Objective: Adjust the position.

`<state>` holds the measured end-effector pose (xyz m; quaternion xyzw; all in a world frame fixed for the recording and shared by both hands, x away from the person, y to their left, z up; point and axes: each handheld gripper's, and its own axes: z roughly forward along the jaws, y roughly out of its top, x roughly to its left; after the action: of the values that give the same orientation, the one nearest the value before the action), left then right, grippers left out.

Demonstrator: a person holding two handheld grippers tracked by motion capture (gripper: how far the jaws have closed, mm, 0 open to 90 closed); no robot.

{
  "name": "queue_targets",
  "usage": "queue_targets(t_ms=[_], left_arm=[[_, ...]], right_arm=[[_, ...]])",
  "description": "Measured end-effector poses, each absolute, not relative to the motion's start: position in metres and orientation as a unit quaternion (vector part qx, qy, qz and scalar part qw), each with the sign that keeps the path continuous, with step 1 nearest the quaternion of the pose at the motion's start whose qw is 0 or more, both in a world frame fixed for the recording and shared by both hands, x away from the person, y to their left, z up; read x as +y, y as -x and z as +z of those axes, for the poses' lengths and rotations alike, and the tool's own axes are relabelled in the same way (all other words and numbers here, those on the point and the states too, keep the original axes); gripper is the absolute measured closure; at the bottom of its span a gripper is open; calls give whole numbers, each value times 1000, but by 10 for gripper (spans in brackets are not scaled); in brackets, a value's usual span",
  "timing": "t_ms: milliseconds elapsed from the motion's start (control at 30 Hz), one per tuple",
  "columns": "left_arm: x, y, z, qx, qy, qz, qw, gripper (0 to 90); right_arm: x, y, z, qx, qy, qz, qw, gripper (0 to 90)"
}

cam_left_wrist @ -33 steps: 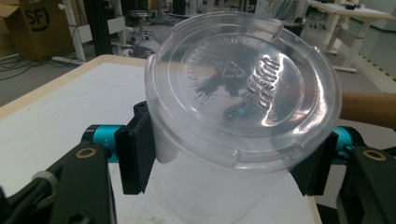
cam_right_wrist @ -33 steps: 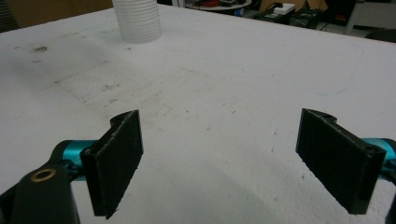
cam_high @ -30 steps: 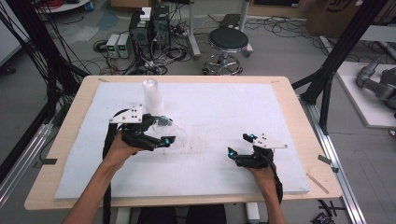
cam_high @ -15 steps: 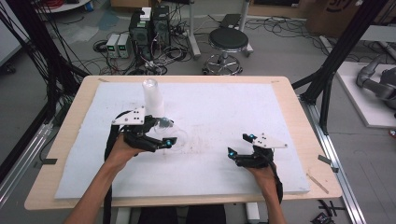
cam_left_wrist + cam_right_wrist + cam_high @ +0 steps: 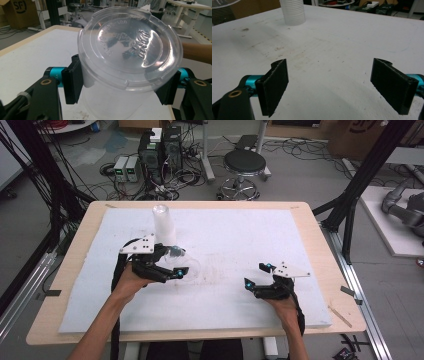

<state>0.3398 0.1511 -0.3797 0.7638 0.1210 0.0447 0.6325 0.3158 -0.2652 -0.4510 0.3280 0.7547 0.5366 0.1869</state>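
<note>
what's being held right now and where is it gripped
The left gripper holds a clear plastic cup by its side walls, just below the rim. The right gripper is open and holds nothing.

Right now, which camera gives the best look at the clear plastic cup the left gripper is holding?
The left gripper view: the clear cup sits close up between the black pads, its embossed base facing the camera. In the high view the cup is a faint glassy shape beside the left gripper. The right gripper view catches just a rim sliver at the top-left corner.
</note>
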Motion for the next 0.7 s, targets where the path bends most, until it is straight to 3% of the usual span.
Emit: queue_targets(t_ms=[700], left_arm=[[152, -335, -374, 107, -760, 29, 640, 340]], right_arm=[[-253, -324, -396, 788, -199, 577, 79, 144]])
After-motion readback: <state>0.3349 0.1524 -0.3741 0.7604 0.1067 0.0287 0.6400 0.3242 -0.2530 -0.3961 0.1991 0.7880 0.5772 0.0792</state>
